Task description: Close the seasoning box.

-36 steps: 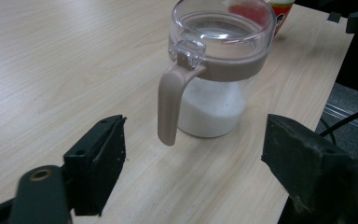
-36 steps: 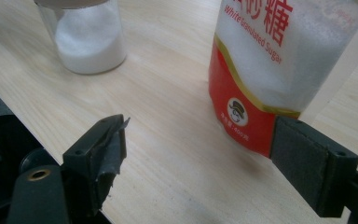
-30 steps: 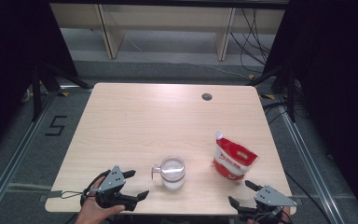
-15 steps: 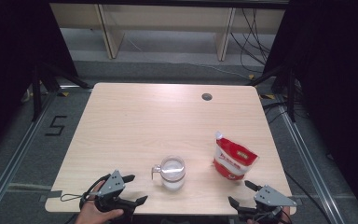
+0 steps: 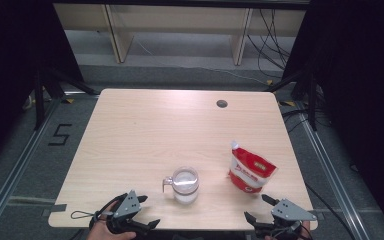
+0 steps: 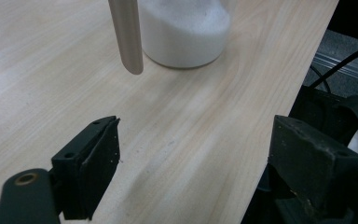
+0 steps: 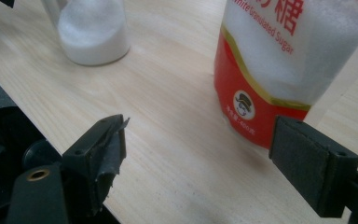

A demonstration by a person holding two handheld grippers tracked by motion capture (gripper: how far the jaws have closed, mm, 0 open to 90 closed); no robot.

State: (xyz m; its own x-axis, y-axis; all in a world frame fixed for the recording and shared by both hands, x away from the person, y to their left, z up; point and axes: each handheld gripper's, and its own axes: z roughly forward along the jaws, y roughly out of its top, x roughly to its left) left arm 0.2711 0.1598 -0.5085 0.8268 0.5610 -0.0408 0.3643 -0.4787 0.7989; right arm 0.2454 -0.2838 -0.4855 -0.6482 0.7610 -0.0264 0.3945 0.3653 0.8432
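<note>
We work at a pale wood-grain tabletop [image 5: 145, 135] with rounded corners and a dark round grommet hole [image 5: 222, 104] near its far edge, at about one o'clock from the centre. Our left claw [image 5: 145, 212] sits at the near edge at seven o'clock, its jaws spread wide and holding nothing; in the left gripper view bare wood lies between them. Our right claw [image 5: 257, 207] rests at five o'clock, jaws likewise wide apart and empty. The glass mug [image 5: 185, 184] of white granules stands near the front edge at six o'clock, handle turned toward nine o'clock, just beyond the left claw. The red-and-white sugar pouch [image 5: 250, 171] stands tilted at about four o'clock, near the mug but apart from it, and close ahead of the right claw, where the right gripper view shows its printed label. Around the tabletop lies grey flooring [image 5: 25, 165] with metal rails, a taped figure "5" [image 5: 60, 135] at nine o'clock, dark curtains [image 5: 10, 50] on both sides, cables [image 5: 272, 25] at the far right, and light shelving [image 5: 175, 20] at twelve o'clock.
</note>
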